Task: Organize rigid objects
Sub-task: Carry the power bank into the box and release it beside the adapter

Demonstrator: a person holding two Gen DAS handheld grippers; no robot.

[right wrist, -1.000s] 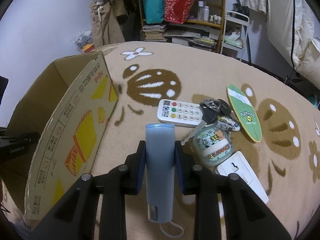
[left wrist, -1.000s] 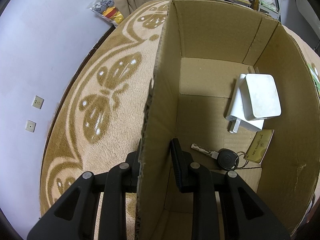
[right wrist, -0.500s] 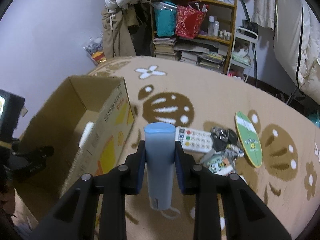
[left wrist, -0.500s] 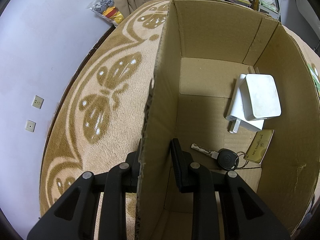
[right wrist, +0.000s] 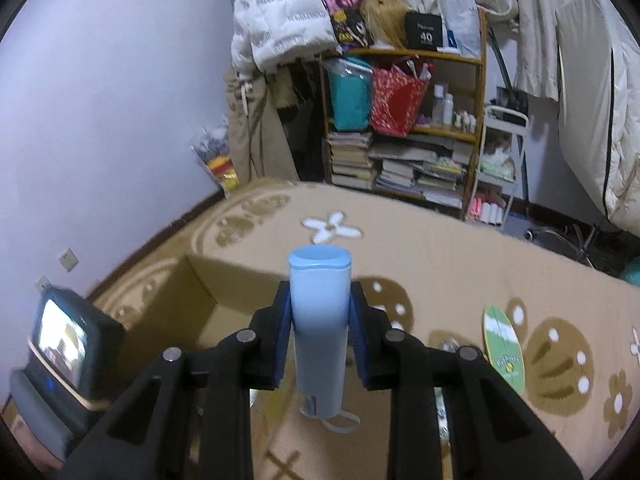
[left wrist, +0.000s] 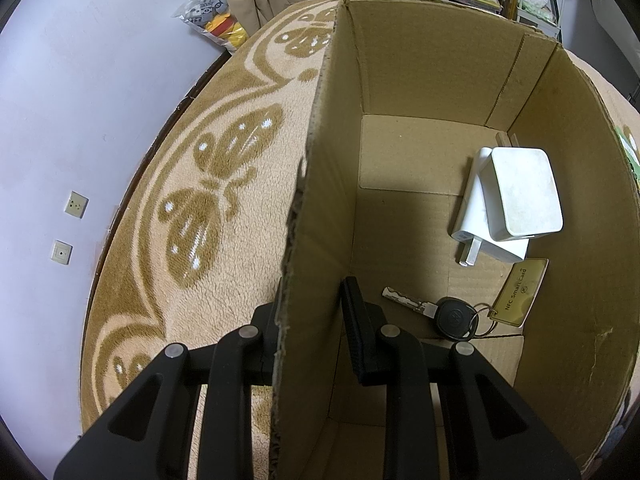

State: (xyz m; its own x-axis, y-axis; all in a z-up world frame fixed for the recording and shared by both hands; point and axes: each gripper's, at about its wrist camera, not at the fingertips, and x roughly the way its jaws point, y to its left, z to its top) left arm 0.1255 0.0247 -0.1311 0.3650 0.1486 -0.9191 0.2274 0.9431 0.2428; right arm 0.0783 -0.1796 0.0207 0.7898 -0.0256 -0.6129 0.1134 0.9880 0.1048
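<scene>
Right gripper clamps blue tube, cap beyond fingertips. Left gripper pinches cardboard box wall. Risk: smooth tube slips, misses box.

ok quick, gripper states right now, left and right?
Left gripper: shut on the cardboard box wall.
Right gripper: shut on the light blue tube, held above the rug.

One box; inside: two white chargers (stacked), one key, one card. One blue tube.
</scene>
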